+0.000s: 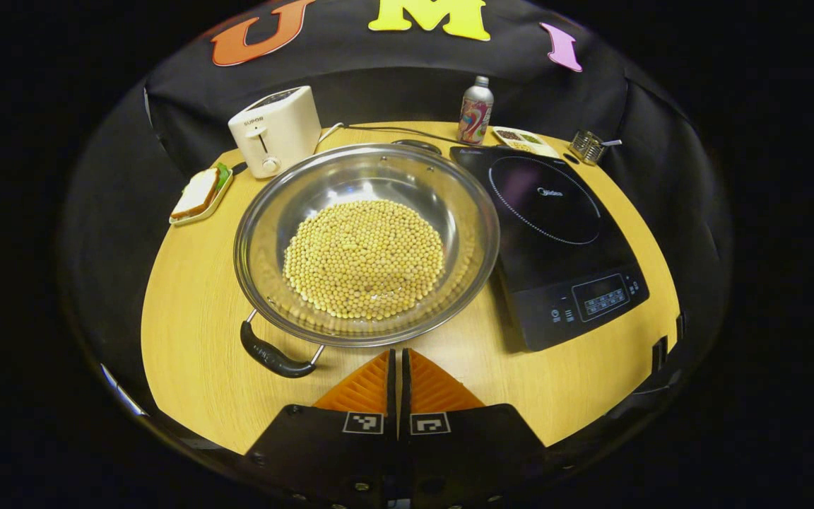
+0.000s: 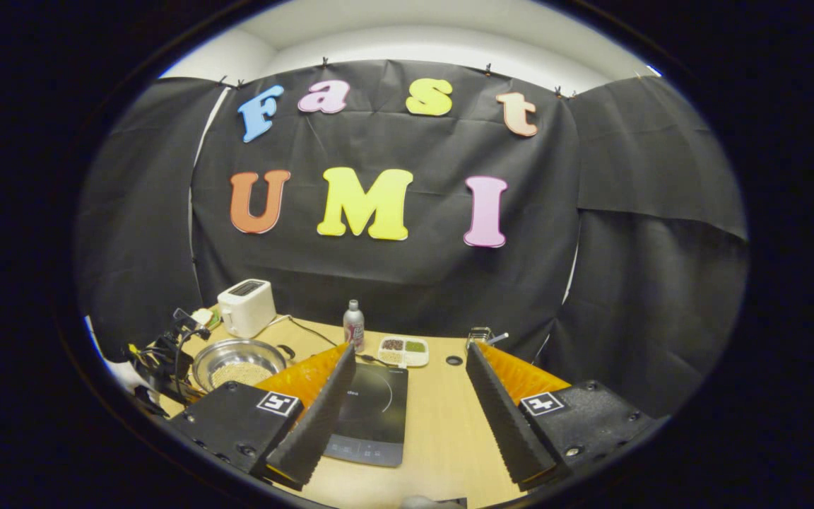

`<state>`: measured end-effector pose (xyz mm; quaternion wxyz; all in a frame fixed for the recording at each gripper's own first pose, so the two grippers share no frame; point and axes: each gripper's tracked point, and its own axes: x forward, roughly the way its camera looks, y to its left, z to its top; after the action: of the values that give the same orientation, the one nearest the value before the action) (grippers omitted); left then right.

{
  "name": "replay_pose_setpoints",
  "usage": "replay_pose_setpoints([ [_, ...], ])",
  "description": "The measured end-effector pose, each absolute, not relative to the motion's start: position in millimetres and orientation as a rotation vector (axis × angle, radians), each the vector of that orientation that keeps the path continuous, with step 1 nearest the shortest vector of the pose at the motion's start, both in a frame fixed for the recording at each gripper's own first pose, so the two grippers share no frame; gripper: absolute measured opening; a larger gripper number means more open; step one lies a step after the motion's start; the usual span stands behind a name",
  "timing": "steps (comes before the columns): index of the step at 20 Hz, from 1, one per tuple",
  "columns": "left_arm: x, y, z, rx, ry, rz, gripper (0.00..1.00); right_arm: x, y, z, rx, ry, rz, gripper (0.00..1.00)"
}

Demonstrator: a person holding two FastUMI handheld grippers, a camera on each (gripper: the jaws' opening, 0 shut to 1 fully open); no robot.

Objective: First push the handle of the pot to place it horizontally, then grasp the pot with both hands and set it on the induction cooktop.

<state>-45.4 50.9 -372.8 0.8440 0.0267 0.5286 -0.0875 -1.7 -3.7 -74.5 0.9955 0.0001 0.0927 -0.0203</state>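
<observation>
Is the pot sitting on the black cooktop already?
No: in the left gripper view the pot, full of yellow beans, rests on the wooden table beside the induction cooktop, not on it.

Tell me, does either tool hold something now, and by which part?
Nothing is held. The left tool is shut on nothing, short of the pot; the right tool is open.

The left tongs (image 1: pixel 400 367) carry two ribbed, wedge-shaped fingers on matte black housings, each bearing a small square black-and-white marker, with round screws along the lower edge. The right tongs (image 2: pixel 407 403) have long fingers with sawtooth inner faces, black blocks with one square marker each, and visible screw heads.
</observation>
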Motion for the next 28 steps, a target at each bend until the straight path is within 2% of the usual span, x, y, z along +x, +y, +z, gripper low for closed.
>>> replay_pose_setpoints([
  [2, -41.6, 62.3, -380.8, 0.075, 1.137, -0.163, 0.00, -1.9, -5.3, -76.4, 0.002, 0.193, -0.044, 0.96],
  [5, -39.1, 77.6, -390.2, 0.084, 1.155, -0.138, 0.00, -0.3, -7.9, -79.1, 0.001, 0.203, -0.049, 0.99],
  [6, -40.8, 78.4, -392.5, 0.071, 1.162, -0.134, 0.10, 1.1, -8.5, -79.6, 0.003, 0.206, -0.049, 0.99],
  [7, -41.9, 81.3, -391.6, 0.071, 1.164, -0.129, 0.00, 1.7, -7.3, -78.7, 0.004, 0.206, -0.047, 0.99],
  [8, -42.5, 84.6, -391.0, 0.076, 1.162, -0.121, 0.10, 2.5, -7.1, -77.7, 0.003, 0.204, -0.048, 0.99],
  [11, -44.7, 93.5, -390.2, 0.076, 1.164, -0.095, 0.10, 6.5, -5.2, -78.4, -0.001, 0.208, -0.042, 0.99],
  [12, -43.8, 96.9, -390.0, 0.074, 1.167, -0.094, 0.00, 7.3, -3.6, -78.1, -0.001, 0.209, -0.039, 0.99],
  [13, -40.8, 100.8, -392.0, 0.070, 1.167, -0.093, 0.10, 8.0, -2.6, -77.4, -0.002, 0.209, -0.037, 0.97],
  [14, -38.2, 104.9, -393.3, 0.069, 1.169, -0.089, 0.10, 7.9, -1.2, -77.0, -0.004, 0.209, -0.034, 0.99],
  [15, -35.1, 108.8, -394.6, 0.067, 1.168, -0.084, 0.00, 9.4, 0.0, -77.4, -0.008, 0.211, -0.032, 0.99],
  [16, -32.7, 112.8, -394.9, 0.064, 1.169, -0.076, 0.10, 10.3, 0.4, -78.7, -0.011, 0.213, -0.030, 0.99],
  [17, -32.6, 114.9, -394.3, 0.061, 1.168, -0.071, 0.10, 11.6, 1.4, -78.2, -0.012, 0.215, -0.028, 0.99],
  [18, -30.2, 118.3, -394.1, 0.059, 1.168, -0.065, 0.00, 12.0, 2.7, -78.5, -0.012, 0.217, -0.026, 0.99],
  [22, -23.2, 134.4, -397.0, 0.067, 1.171, -0.047, 0.00, 15.9, 7.4, -78.6, -0.016, 0.222, -0.019, 0.99],
  [23, -20.7, 138.0, -396.5, 0.076, 1.169, -0.046, 0.10, 17.0, 9.4, -78.6, -0.019, 0.223, -0.015, 0.99],
  [24, -19.4, 142.1, -396.8, 0.081, 1.170, -0.043, 0.00, 18.4, 10.3, -78.4, -0.022, 0.224, -0.013, 0.99],
  [25, -17.9, 146.4, -397.1, 0.078, 1.169, -0.034, 0.10, 19.3, 11.6, -77.4, -0.024, 0.225, -0.012, 0.99],
  [27, -14.0, 154.1, -398.4, 0.057, 1.169, -0.013, 0.10, 20.3, 14.5, -75.7, -0.024, 0.222, -0.007, 0.99],
  [28, -11.1, 159.5, -398.0, 0.047, 1.165, 0.001, 0.00, 20.4, 16.5, -74.9, -0.025, 0.221, -0.004, 0.99],
])
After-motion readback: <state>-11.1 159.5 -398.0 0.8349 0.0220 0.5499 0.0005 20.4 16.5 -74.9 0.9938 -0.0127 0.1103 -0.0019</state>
